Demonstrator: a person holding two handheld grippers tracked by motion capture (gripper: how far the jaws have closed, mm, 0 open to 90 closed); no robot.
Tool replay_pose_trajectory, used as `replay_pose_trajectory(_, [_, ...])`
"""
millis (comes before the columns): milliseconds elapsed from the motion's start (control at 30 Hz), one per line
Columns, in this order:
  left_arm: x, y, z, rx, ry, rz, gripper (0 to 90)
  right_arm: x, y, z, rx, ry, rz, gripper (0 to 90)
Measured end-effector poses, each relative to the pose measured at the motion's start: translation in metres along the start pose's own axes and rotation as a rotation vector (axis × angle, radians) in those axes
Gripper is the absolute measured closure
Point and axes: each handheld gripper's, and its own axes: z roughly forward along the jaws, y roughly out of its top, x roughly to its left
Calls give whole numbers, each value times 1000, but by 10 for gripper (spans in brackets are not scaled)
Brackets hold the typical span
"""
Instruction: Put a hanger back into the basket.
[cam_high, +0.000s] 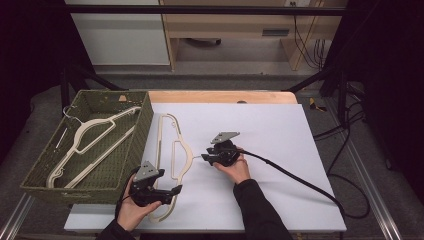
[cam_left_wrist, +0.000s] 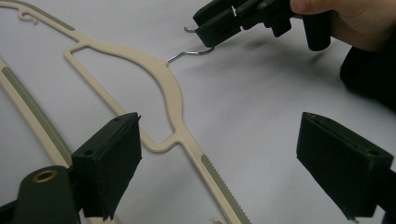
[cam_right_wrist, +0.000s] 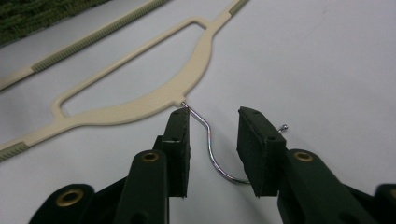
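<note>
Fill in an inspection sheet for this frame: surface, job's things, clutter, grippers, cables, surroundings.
Surface: white board on a wooden table.
Job's things: cream hanger flat on the board, its metal hook between the right gripper's jaws.
Clutter: green woven basket at left with more hangers inside.
Grippers: left gripper open over the hanger's near end; right gripper open around the hook.
Cables: black cable trails right off the board.
Surroundings: wooden furniture, dark frame, floor cables.

The right finger hides part of the hook; the hanger ends run off the frame edges.
</note>
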Motion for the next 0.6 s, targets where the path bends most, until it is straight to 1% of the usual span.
replay_pose_trajectory(100, [0,0,0,4,1,-4,148,-2,-2,4,29,-16,5,703])
replay_pose_trajectory(233, [1,-1,1,6,2,0,150,-1,-5,8,47,8,4,763])
replay_pose_trajectory(267, [1,-1,2,5,1,0,151,-2,-6,9,48,16,-4,776])
replay_pose_trajectory(300, [0,-1,2,5,1,1,151,-1,-6,9,53,13,-6,787])
replay_pose_trajectory(400, [0,-1,3,10,0,0,153,-1,-7,10,49,5,-40,832])
replay_pose_trajectory(433, [0,-1,4,11,-1,-4,153,-1,-6,10,54,18,-38,867])
replay_pose_trajectory(467, [0,-1,4,11,1,-4,153,-1,-6,10,56,30,-43,870])
replay_pose_trajectory(567, [0,-1,5,15,0,1,154,2,-4,10,75,20,-86,880])
replay_pose_trajectory(600, [0,-1,6,15,0,1,155,1,-4,10,76,26,-95,883])
